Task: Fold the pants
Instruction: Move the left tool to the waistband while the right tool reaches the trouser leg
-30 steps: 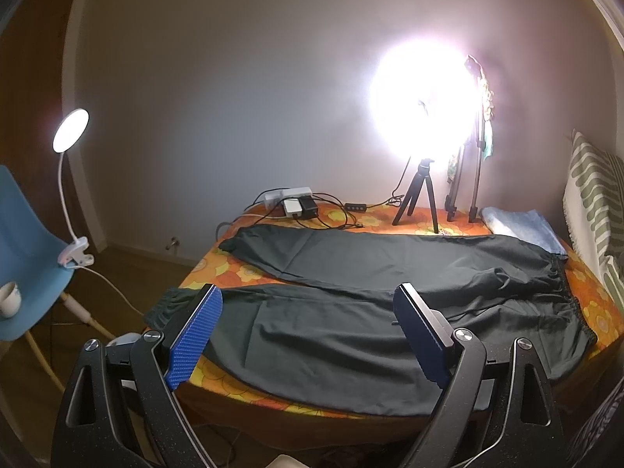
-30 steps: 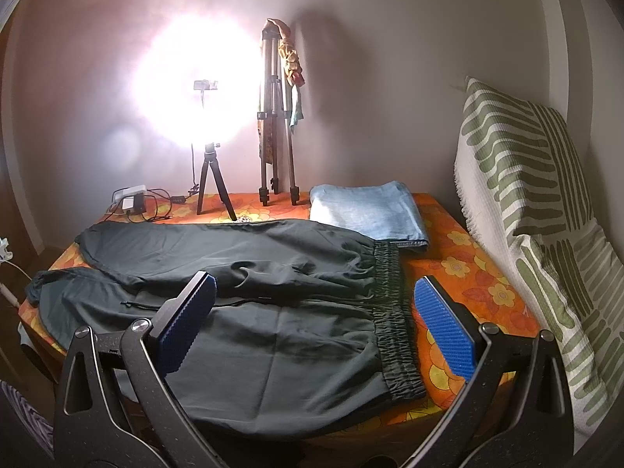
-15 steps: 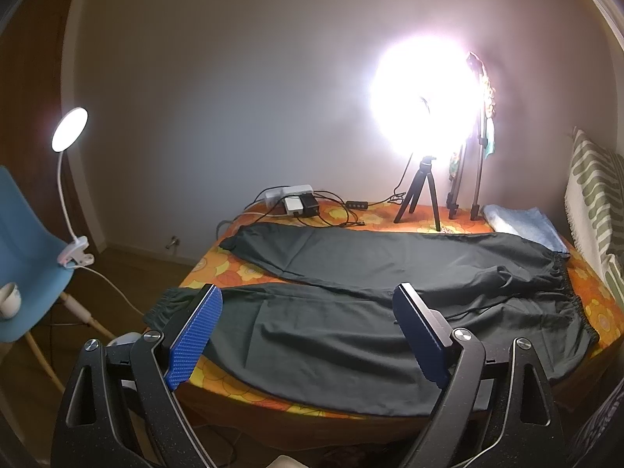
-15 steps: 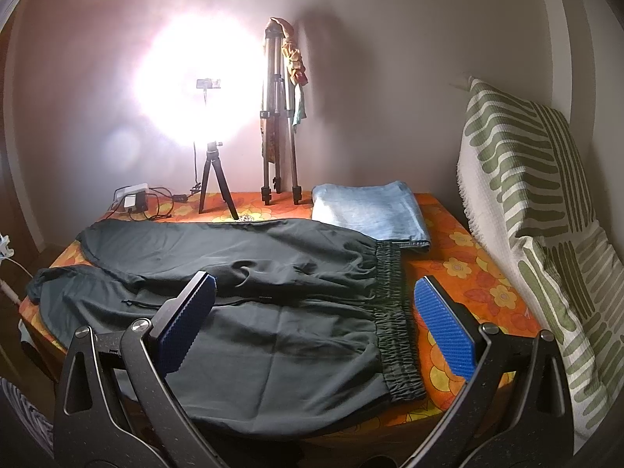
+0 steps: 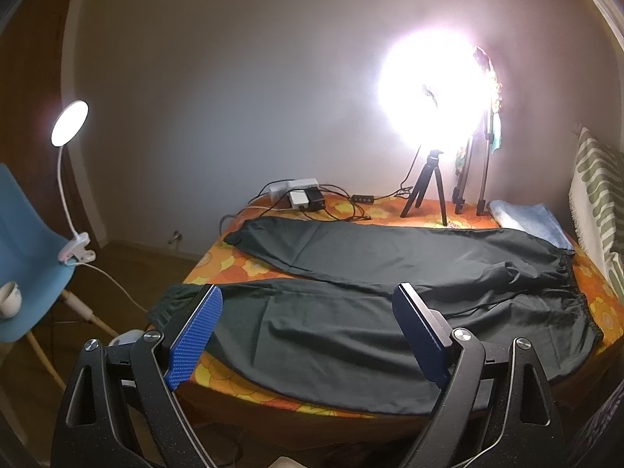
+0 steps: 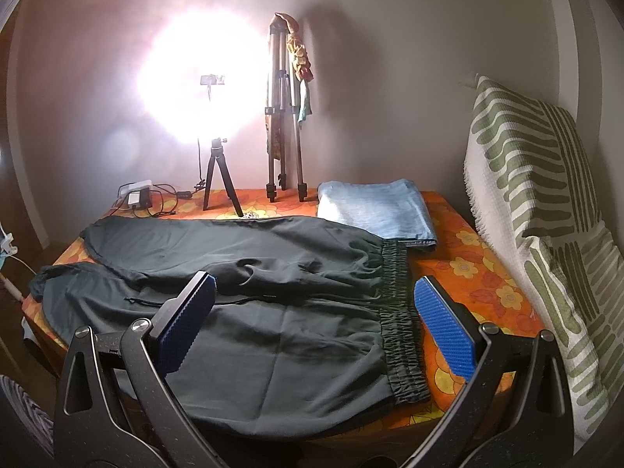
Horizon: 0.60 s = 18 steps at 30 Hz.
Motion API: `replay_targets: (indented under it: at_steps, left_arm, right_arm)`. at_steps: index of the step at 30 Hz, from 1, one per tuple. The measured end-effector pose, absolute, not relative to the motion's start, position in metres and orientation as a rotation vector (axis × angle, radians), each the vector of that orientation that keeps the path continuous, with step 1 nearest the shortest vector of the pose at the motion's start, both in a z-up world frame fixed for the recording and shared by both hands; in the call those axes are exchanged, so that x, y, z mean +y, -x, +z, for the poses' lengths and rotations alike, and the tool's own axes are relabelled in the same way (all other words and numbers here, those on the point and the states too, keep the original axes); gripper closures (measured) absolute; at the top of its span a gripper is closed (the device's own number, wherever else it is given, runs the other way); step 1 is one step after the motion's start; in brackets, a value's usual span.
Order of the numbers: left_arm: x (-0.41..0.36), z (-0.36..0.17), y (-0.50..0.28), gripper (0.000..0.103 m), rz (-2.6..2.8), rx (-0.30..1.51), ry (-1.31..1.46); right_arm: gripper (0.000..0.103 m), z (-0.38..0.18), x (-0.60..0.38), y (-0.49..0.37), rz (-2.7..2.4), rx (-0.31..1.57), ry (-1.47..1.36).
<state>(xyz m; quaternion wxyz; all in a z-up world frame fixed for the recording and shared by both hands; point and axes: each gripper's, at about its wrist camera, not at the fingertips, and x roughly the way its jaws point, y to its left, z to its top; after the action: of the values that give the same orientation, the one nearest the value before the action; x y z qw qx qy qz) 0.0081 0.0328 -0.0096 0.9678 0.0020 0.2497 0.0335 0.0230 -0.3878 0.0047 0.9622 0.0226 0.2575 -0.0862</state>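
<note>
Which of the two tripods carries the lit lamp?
The short black tripod, left of the tall silver tripod. The glare sits right above it; the tall one only has cloth draped over its top.

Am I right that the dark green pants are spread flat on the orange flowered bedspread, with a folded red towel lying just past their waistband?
Nearly. The dark green pants do lie spread flat on the orange flowered bedspread, but the folded cloth just past their elastic waistband is light blue, not red. The right wrist view shows it most plainly.
</note>
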Motion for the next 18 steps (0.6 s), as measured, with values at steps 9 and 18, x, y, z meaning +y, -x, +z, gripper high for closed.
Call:
replay_targets:
  at_steps: [9, 18]
  left_arm:
    - [0.045, -0.011, -0.027, 0.014, 0.081, 0.551, 0.009]
    - [0.068, -0.008, -0.069, 0.021, 0.097, 0.620, 0.028]
  right_arm:
    - [0.000, 0.006, -0.388, -0.041, -0.144, 0.530, -0.011]
    - [0.000, 0.009, -0.390, -0.080, -0.056, 0.519, 0.029]
